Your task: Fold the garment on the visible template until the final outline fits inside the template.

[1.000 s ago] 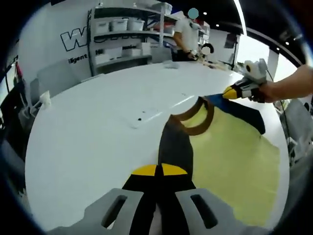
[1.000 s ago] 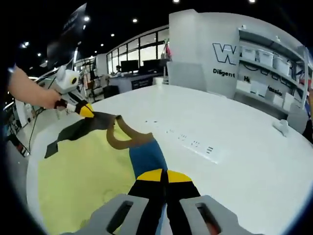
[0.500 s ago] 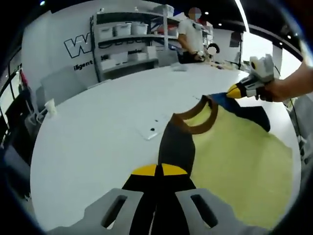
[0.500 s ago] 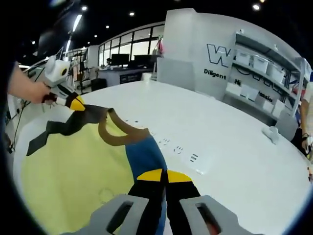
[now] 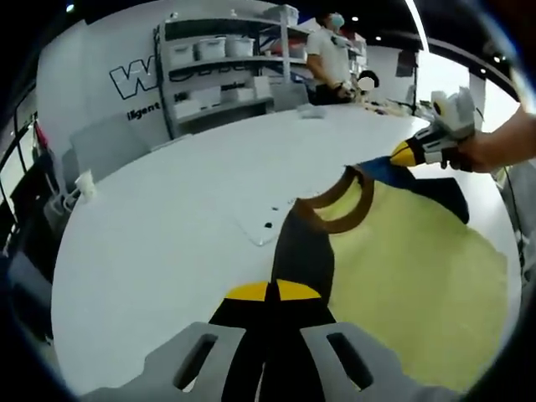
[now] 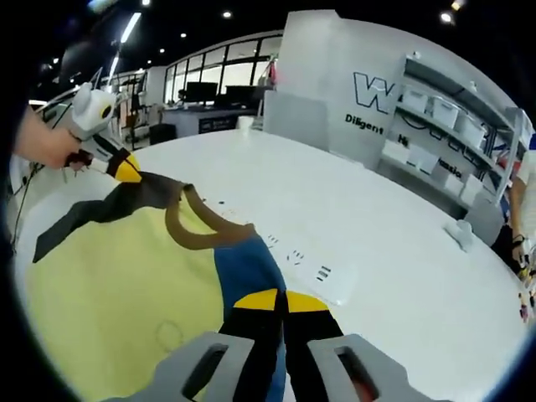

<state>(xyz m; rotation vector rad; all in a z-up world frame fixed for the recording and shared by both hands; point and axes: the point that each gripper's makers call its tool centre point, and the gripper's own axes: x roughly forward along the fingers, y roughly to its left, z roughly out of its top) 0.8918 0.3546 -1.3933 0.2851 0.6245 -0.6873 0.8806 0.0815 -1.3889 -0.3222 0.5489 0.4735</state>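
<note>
My left gripper (image 5: 268, 291) and right gripper (image 6: 275, 300) each clamp a shoulder of the yellow garment (image 6: 117, 285), stretched above the tabletop (image 5: 167, 209).

Both views look low across the table (image 5: 167, 209), sharing the garment (image 5: 402, 268).

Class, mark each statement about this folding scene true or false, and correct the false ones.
1. The shirt is mostly yellow. True.
2. The left tool is shut on a dark sleeve. True.
3. The right tool is open and holds nothing. False: it is shut on the blue sleeve.
4. The collar is red. False: it is brown.
5. The shirt lies on a black table. False: the table is white.
</note>
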